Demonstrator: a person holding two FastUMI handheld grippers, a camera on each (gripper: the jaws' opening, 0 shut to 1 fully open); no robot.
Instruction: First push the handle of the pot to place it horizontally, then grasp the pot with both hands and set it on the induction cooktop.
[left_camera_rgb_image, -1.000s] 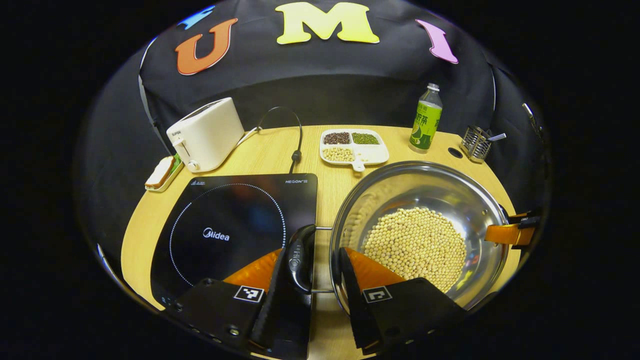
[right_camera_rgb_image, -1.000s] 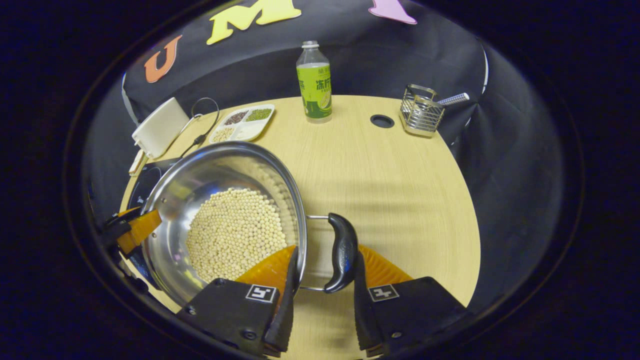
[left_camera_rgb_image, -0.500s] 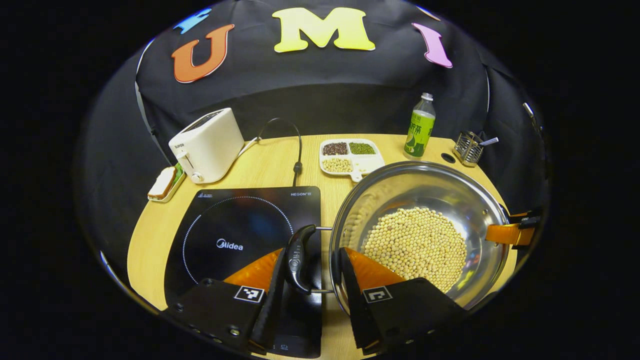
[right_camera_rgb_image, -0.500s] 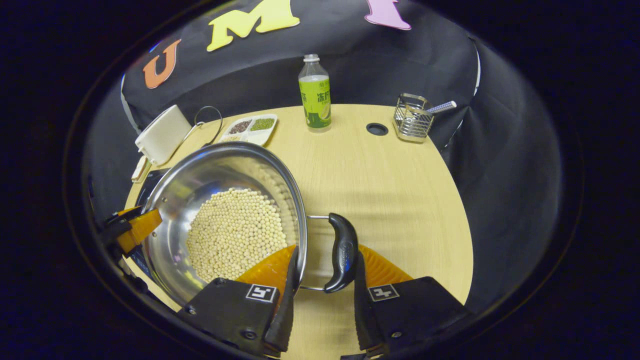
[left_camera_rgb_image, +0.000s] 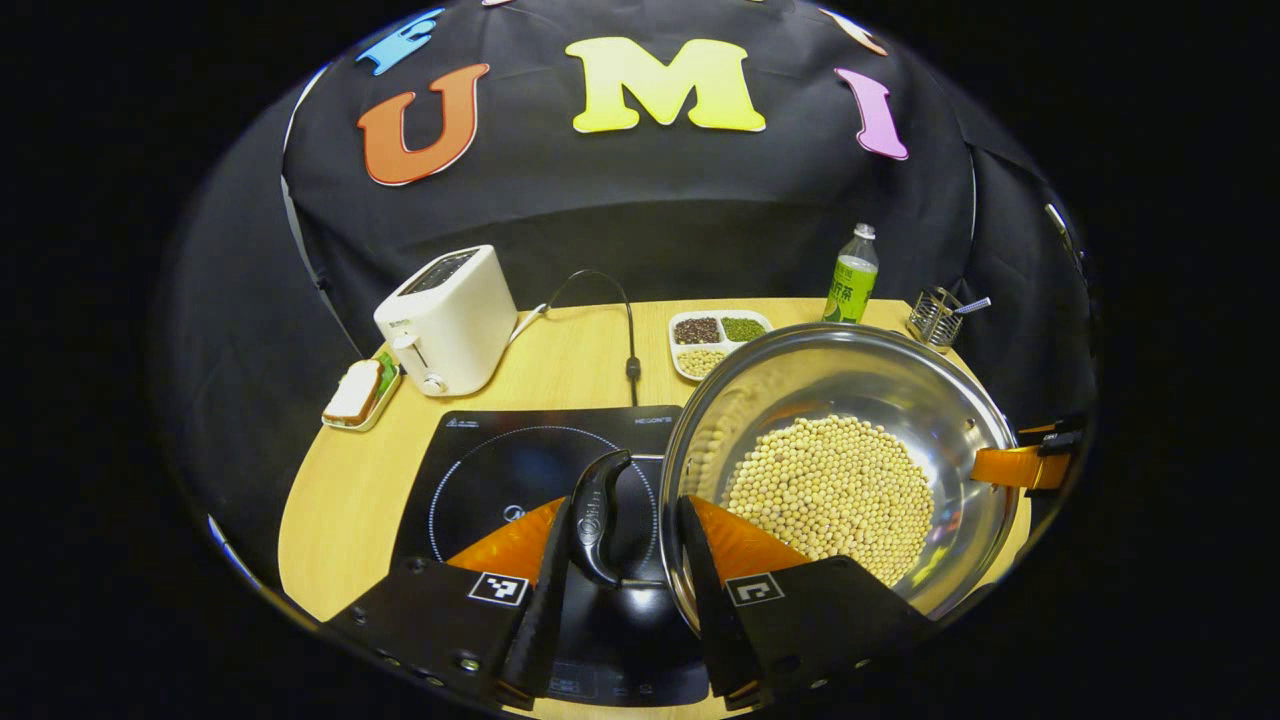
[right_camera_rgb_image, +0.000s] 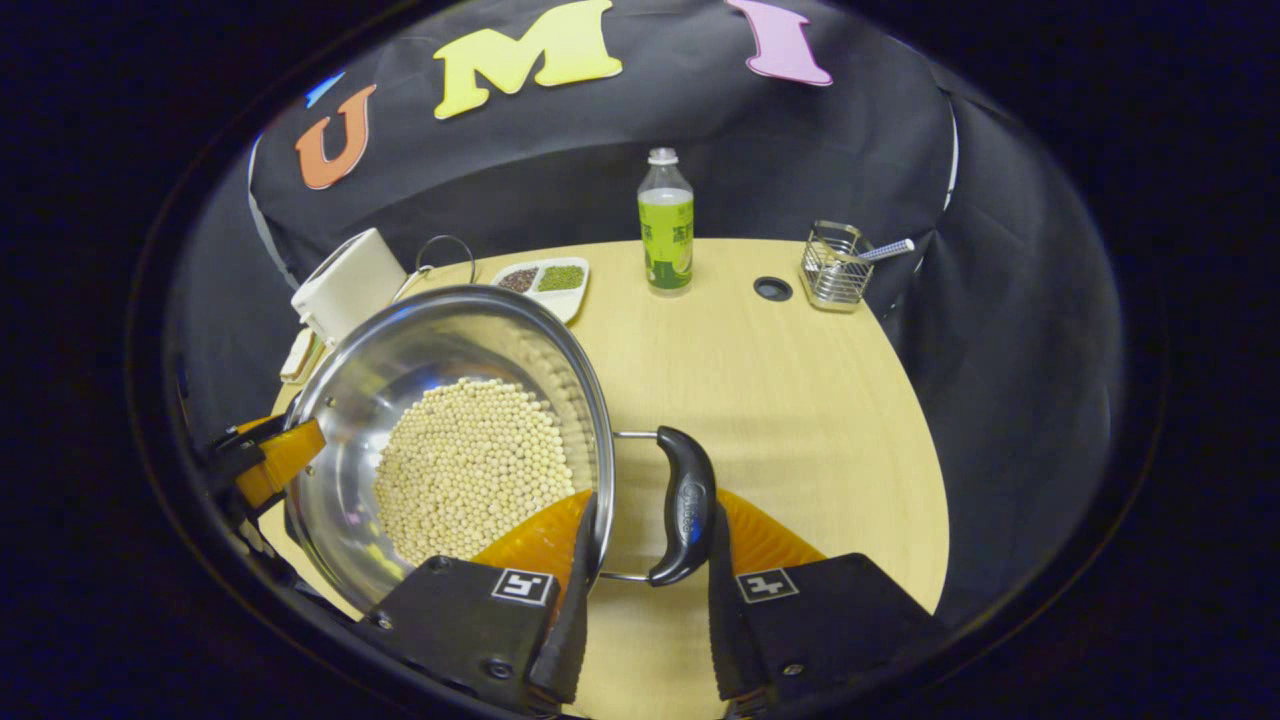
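A steel pot (left_camera_rgb_image: 850, 385) holding soybeans (left_camera_rgb_image: 830, 490) hangs above the wooden table, level between both grippers. My left gripper (left_camera_rgb_image: 620, 570) is shut on the pot's black left handle (left_camera_rgb_image: 597, 510), one finger outside the handle and the other inside the rim. My right gripper (right_camera_rgb_image: 645, 570) grips the black right handle (right_camera_rgb_image: 685, 505) of the pot (right_camera_rgb_image: 440, 340) the same way. The black induction cooktop (left_camera_rgb_image: 500, 470) lies below the left handle and the pot's left edge. The right gripper's orange finger (left_camera_rgb_image: 1010, 467) shows at the pot's far rim.
A white toaster (left_camera_rgb_image: 450, 320) and a plate with bread (left_camera_rgb_image: 358, 393) stand behind the cooktop on the left. A divided bean tray (left_camera_rgb_image: 715, 335), a green bottle (left_camera_rgb_image: 850, 285) and a wire basket (left_camera_rgb_image: 935, 315) line the back. The cooktop cord (left_camera_rgb_image: 630, 350) runs rearward.
Both grippers have lifted the pot and carried it left; the table's things look smaller and farther, and the cooktop has slid under the left handle and the pot's edge.
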